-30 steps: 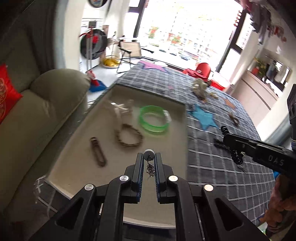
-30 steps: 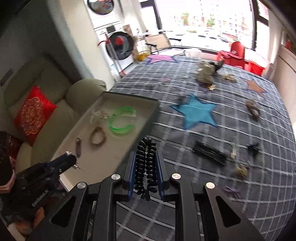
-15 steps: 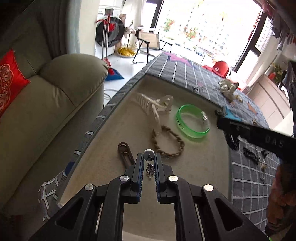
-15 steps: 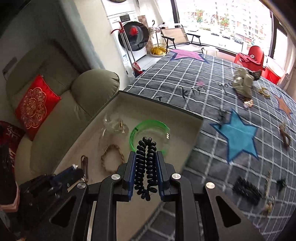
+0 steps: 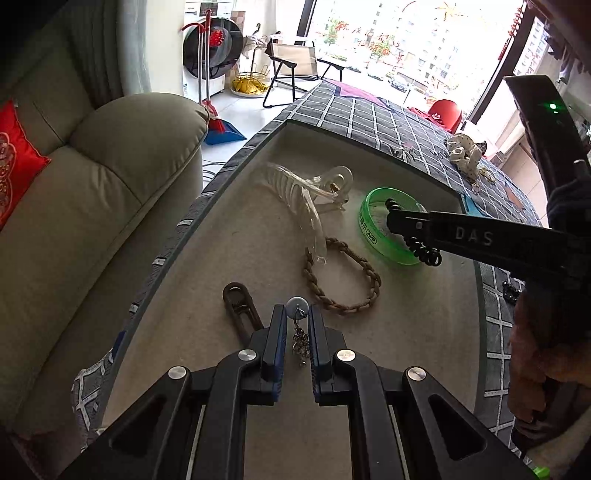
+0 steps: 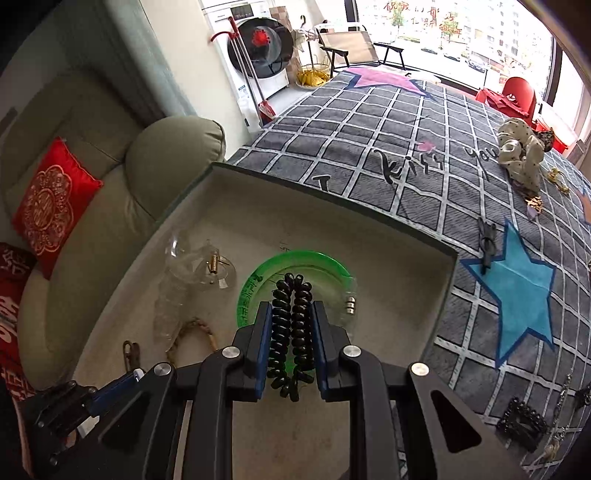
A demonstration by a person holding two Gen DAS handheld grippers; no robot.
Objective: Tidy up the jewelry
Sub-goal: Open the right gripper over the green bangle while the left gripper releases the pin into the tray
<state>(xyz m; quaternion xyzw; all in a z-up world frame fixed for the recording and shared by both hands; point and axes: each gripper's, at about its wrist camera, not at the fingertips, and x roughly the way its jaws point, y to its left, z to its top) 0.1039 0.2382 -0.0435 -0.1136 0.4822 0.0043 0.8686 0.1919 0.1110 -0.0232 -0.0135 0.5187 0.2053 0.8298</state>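
On a checked table cover (image 6: 369,155) by the window, a tray (image 6: 369,218) is filling: clip, bracelets in. The left tool (image 5: 297,321) is gripping an earring (image 5: 300,338), the right tool (image 6: 291,321) a coiled hair tie (image 6: 290,332) above it; more pieces are waiting outside.

You could read "DAS" in pale letters along the side of the right gripper (image 5: 413,236) where it reached in over the tray (image 5: 369,147). The green bangle (image 5: 373,236), lying toward the tray's far right corner, carried a small boxed "APP" on its outer face, with more print beside it too fine to make out. On the checked cloth (image 6: 369,147) beyond the tray's far edge, black handwritten-style lettering ran across the squares: an "I", a middle word too distorted to settle, then "you". The washing machine (image 6: 258,48) had a brand strip along its top that stayed unreadable. Red window decals (image 5: 354,33) showed characters you couldn't resolve.
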